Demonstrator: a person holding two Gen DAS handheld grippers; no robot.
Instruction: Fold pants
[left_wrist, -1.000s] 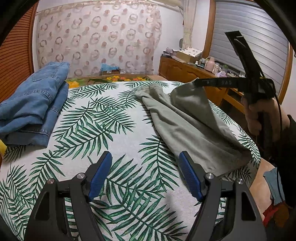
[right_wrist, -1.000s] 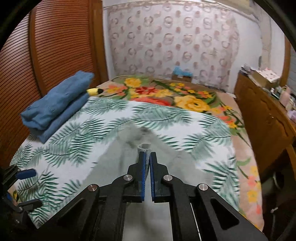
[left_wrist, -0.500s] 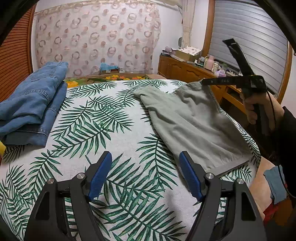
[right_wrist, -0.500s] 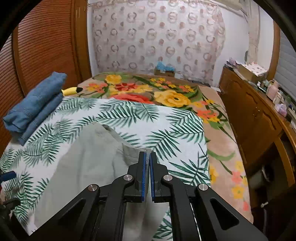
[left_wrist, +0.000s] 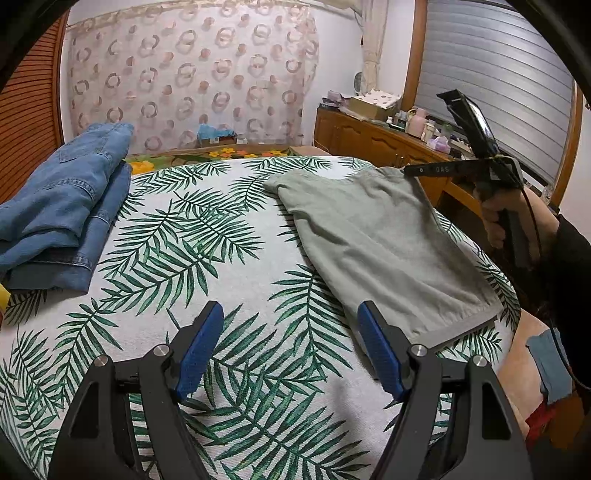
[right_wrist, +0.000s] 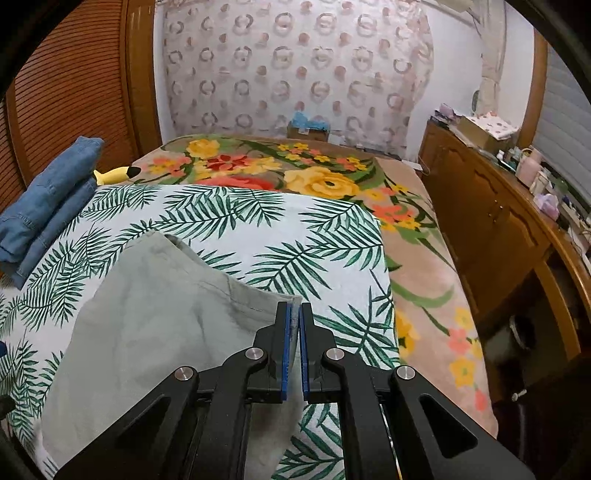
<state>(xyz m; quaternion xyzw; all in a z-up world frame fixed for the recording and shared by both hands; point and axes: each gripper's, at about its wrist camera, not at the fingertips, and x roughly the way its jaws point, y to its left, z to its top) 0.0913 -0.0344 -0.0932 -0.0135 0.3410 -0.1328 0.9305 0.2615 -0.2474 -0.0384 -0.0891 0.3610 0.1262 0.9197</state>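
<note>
Grey-green pants (left_wrist: 384, 240) lie folded on the palm-leaf sheet (left_wrist: 207, 258), on the right part of the bed. My right gripper (right_wrist: 294, 308) is shut on a far corner of the pants (right_wrist: 155, 325) and holds it just above the sheet; it also shows in the left wrist view (left_wrist: 408, 170). My left gripper (left_wrist: 290, 332) is open and empty, low over the sheet just left of the pants' near hem.
Folded blue jeans (left_wrist: 59, 206) are stacked at the left edge of the bed. A floral blanket (right_wrist: 295, 177) covers the far end. A wooden dresser (right_wrist: 491, 221) with clutter runs along the right wall, with a gap between it and the bed.
My right gripper has carried the lifted pants corner to the right and down, so the raised flap has spread out nearly flat. My left gripper has stayed put and open.
</note>
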